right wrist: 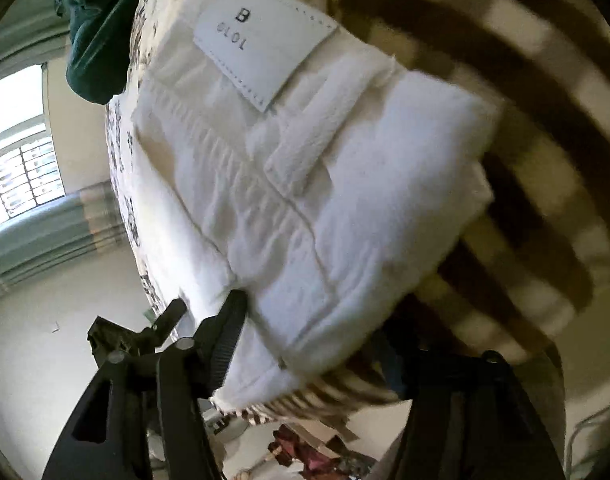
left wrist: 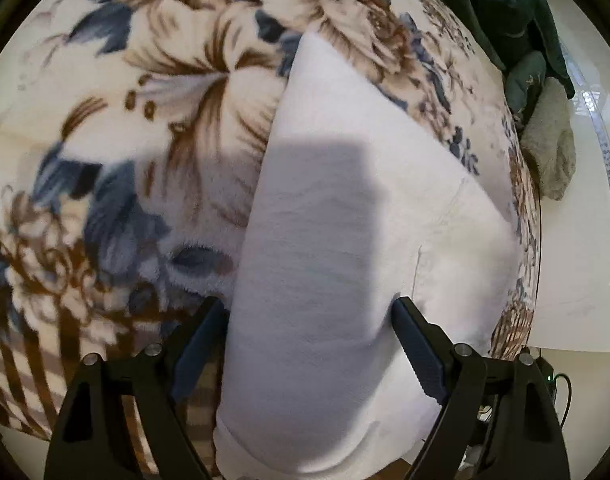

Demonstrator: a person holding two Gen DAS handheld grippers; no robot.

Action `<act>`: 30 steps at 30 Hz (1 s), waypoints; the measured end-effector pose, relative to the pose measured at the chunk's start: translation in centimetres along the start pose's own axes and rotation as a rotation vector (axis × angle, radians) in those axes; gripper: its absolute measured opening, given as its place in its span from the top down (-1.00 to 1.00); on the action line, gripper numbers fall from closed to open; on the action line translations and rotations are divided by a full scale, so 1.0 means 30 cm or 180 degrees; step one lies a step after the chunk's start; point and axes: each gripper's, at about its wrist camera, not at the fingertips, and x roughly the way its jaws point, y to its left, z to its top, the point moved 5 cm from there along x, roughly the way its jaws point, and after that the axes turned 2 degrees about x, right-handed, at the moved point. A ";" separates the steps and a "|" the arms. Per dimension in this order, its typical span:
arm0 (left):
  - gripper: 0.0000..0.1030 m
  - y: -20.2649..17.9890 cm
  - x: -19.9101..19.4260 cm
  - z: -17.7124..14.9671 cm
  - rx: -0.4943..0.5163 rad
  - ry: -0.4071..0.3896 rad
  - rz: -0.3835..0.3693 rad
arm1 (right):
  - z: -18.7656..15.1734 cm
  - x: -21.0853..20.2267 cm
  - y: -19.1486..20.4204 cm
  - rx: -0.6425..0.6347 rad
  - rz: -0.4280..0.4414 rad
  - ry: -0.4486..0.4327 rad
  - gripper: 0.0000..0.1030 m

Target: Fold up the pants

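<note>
White pants point(left wrist: 337, 216) lie folded lengthwise on a floral blanket point(left wrist: 153, 128). In the left wrist view my left gripper point(left wrist: 309, 340) is open, its fingers point(left wrist: 419, 344) standing either side of the near end of the cloth. In the right wrist view the waistband end of the pants point(right wrist: 305, 200) shows a white label point(right wrist: 265, 40) and a belt loop. My right gripper point(right wrist: 301, 344) straddles the near corner; the left finger point(right wrist: 227, 336) touches the cloth, the right finger is hidden under the pants.
A dark green garment point(left wrist: 505, 8) and a grey towel point(left wrist: 553, 152) lie at the bed's far right edge. The blanket has a brown striped border point(right wrist: 525, 140). A window point(right wrist: 21, 172) and curtains are at left; clutter lies on the floor point(right wrist: 305, 452).
</note>
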 end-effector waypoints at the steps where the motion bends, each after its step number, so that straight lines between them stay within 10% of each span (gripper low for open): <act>1: -0.65 0.003 0.005 -0.002 0.0001 0.0011 -0.0014 | 0.000 0.008 -0.003 0.0021 0.0010 -0.0015 -0.28; 9: -0.70 0.022 0.029 0.007 -0.0006 0.0086 -0.0121 | -0.025 -0.046 0.038 0.0076 0.0779 -0.0097 -0.34; 18: -0.70 0.038 0.027 0.006 -0.0033 0.0116 -0.0302 | -0.027 0.037 0.104 -0.0577 0.0154 0.0014 -0.33; 28: -0.70 0.038 0.029 0.004 -0.0013 0.0080 -0.0356 | -0.045 -0.007 0.194 -0.0231 0.0913 -0.0349 -0.59; 30: -0.70 0.038 0.026 0.004 0.0005 0.0096 -0.0400 | -0.067 -0.023 0.182 -0.0355 0.0720 -0.0332 -0.59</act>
